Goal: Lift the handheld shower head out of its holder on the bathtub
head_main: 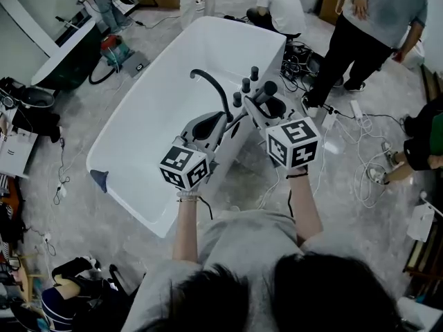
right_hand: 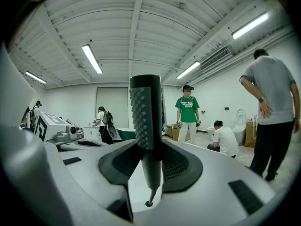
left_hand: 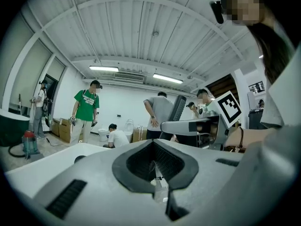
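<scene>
Clamped upright between the jaws of the right gripper (right_hand: pixel 148 166): the shower head (right_hand: pixel 146 112), dark, nubbed on its left side, with the pads pressed on its stem from both sides. Tapers below to a small ringed tip against a pale background. In the head view, shows only as a dark stub past the gripper, above the rim of the white bathtub (head_main: pixel 138 137), near three black knobs (head_main: pixel 246 84) and the curved faucet spout (head_main: pixel 216 88). Cannot make out its holder or any hose there, covered by the gripper body and its marker cube (head_main: pixel 293 142). Left gripper (left_hand: pixel 156 166) drawn almost closed, with only a thin slit between the pads and nothing recognisable in it; held just beside the right one over the same rim. No readable writing: only black-and-white squares on the cubes, and print on a bystander's green T-shirt (right_hand: pixel 188 108) too small to read.
</scene>
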Tool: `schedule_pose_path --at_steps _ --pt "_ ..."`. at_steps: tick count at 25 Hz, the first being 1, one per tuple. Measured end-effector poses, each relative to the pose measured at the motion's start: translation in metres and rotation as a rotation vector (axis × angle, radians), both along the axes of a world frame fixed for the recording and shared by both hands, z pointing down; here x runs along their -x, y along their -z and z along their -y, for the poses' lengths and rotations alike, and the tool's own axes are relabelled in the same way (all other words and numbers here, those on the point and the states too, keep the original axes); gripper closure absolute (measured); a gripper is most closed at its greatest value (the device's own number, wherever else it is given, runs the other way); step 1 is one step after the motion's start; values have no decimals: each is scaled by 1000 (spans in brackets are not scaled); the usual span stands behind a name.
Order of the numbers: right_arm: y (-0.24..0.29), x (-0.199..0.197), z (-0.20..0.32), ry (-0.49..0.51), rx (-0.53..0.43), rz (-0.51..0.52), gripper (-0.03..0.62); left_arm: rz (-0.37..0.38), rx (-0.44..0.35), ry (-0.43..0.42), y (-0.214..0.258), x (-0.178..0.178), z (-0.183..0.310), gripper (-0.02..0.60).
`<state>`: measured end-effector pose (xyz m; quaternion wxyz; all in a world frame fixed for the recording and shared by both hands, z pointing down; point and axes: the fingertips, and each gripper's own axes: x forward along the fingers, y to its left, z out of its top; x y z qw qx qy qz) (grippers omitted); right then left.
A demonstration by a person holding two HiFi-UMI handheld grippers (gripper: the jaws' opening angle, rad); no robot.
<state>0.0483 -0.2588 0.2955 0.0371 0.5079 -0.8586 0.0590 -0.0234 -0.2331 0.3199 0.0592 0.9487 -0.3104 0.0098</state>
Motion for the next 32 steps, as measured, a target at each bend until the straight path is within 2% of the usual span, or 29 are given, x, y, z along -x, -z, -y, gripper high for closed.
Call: schedule_pose_path --at_steps 32 --pt "6 5 -13 -14 -38 35 461 9 -32 -58 0 -4 -11 575"
